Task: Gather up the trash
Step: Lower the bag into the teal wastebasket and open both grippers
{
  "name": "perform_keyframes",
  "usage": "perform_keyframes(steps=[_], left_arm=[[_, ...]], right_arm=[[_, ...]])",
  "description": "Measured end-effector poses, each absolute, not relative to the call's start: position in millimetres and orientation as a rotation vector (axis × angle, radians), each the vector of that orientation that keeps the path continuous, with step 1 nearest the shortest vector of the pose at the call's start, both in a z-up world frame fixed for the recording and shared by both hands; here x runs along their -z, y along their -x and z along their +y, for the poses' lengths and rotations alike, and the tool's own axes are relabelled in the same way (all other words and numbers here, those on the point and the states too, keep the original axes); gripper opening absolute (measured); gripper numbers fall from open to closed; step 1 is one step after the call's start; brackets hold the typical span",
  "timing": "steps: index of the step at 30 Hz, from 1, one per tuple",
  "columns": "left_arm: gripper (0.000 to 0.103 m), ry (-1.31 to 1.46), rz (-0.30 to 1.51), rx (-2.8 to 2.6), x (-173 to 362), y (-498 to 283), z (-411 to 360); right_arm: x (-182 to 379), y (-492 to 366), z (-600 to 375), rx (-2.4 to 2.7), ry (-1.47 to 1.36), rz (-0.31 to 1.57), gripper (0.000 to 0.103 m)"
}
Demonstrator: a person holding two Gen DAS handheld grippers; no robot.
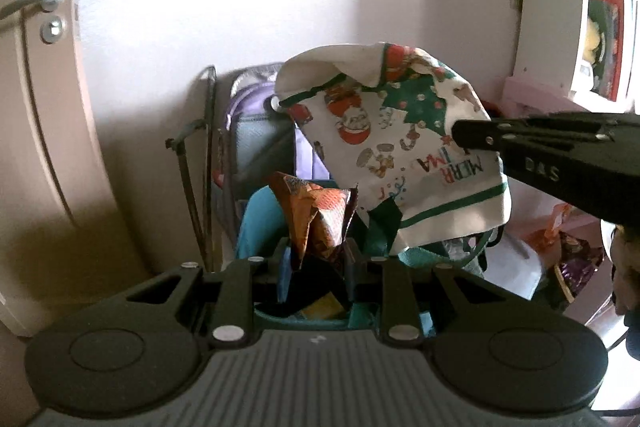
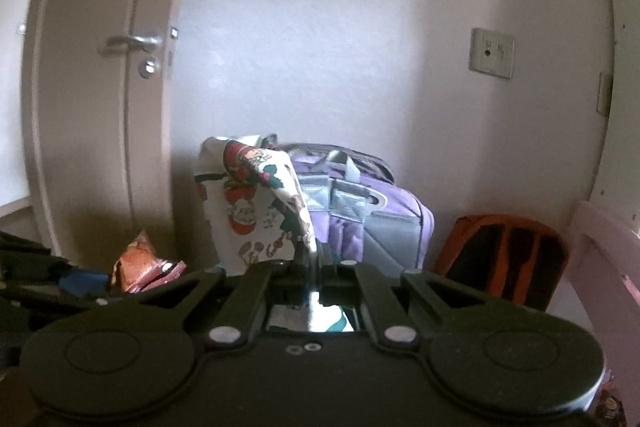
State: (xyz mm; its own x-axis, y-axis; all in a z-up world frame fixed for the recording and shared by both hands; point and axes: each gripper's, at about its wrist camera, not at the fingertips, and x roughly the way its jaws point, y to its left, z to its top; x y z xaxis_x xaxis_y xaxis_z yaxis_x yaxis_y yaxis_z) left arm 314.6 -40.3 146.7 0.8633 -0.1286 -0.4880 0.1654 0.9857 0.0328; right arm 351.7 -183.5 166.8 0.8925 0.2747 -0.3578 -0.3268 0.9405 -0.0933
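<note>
Above the teal bin, left gripper pinches an orange snack wrapper, jaws narrowly parted. Right gripper is clamped tight on a Christmas-print bag. Risk: the thin bag edge slips free; the crinkly wrapper drops beside the purple backpack.

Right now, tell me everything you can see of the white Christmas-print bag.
The white Christmas-print bag looks like thin, soft material, printed with Santas, a green tree and "MERR" lettering that reads upside down, with green stripes along its edges. It hangs crumpled in the air, pinched shut in the right gripper, whose black fingers clamp its right side. The orange crinkled snack wrapper in the left gripper sits just below its lower edge, in front of a purple backpack.
</note>
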Motion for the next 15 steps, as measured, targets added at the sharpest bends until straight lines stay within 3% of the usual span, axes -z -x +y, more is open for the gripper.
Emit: perform_keyframes(steps=[15], left_arm=[[0.025, -0.147, 0.719, 0.141, -70.0, -410.5, -50.2]], right_arm=[[-79.0, -421.2, -161.8, -0.412, 0.239, 0.658, 0.006]])
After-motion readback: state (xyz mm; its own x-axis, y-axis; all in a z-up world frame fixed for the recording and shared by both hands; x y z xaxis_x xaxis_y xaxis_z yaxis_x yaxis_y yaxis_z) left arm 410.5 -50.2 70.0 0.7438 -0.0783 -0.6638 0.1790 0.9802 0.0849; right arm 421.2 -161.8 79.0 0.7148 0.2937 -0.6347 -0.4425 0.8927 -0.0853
